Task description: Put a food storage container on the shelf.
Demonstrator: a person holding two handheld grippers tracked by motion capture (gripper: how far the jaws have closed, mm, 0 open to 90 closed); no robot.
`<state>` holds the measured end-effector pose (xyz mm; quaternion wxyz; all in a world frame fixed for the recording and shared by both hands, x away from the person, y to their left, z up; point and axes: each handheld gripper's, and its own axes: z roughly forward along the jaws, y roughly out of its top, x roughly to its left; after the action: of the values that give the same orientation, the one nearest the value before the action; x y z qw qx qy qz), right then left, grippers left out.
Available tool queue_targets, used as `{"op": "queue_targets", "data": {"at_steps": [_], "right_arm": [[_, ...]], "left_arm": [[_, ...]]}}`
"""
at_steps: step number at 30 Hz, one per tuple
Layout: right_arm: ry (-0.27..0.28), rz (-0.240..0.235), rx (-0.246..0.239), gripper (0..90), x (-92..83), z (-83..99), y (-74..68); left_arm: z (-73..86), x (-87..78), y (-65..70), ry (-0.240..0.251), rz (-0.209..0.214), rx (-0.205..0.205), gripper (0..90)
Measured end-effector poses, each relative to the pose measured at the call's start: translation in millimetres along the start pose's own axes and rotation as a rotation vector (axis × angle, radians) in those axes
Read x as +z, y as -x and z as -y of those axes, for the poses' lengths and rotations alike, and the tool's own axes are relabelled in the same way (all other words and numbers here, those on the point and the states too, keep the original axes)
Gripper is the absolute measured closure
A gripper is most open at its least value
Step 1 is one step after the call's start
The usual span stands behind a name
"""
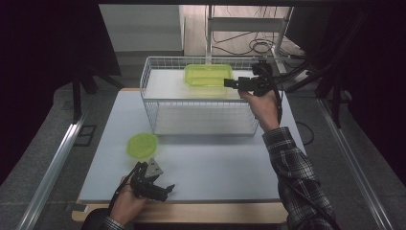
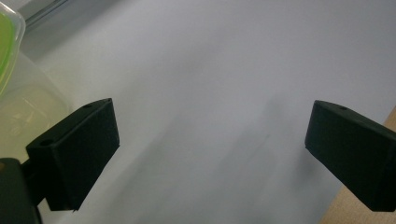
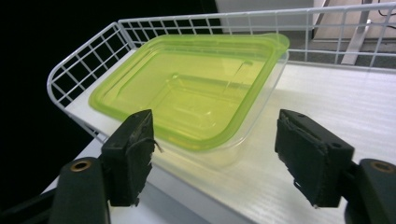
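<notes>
Placement: rectangular container of clear plastic with a yellow-green lid (image 1: 208, 75) sits on the white shelf board (image 3: 336, 107) inside the white wire basket (image 1: 201, 125), near its back left corner. I judge it was put there for storage, flat and with the lid up, so it cannot slide out through the wire walls.

Right hand-held gripper (image 1: 230, 83): its jaws stand apart, one on each side of the near corner of the container, and the pads do not press on it. No earlier picture is needed to see that nothing is held.

Left hand-held gripper (image 1: 163, 190): it rests low over the pale worktop (image 1: 215, 167) near the front edge, jaws wide apart, nothing between them. It seems to wait for its turn.

Second item: round container with a yellow-green lid (image 1: 142, 145) stands on the worktop just beyond the left hand-held gripper, probably next for the basket.

Look of the container: lid is translucent, with a sunken middle panel and a small tab at one far corner; the body below is colourless and looks empty.
</notes>
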<state>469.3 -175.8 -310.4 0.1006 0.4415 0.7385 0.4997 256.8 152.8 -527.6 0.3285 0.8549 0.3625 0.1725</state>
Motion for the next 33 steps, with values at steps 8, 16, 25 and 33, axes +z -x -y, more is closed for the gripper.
{"op": "queue_targets", "data": {"at_steps": [8, 16, 25, 33], "right_arm": [[-0.005, -0.008, -0.056, 18.9, -9.9, 9.8, -8.6], [-0.011, 0.007, -0.135, 11.7, -18.8, 26.8, -15.5], [-0.032, 0.024, -0.221, 7.1, -27.1, 52.2, -18.3], [-0.060, 0.021, -0.266, 3.7, -29.7, 81.8, -17.2]], "left_arm": [[-0.1, -1.6, -1.9, 0.013, 0.023, -0.020, 3.0], [-0.1, -1.8, -2.3, 0.017, 0.021, -0.019, 3.6], [0.0, -1.8, -2.1, 0.021, 0.026, -0.022, 5.9], [1.3, -2.9, -4.8, 0.038, 0.008, -0.018, 6.1]]}}
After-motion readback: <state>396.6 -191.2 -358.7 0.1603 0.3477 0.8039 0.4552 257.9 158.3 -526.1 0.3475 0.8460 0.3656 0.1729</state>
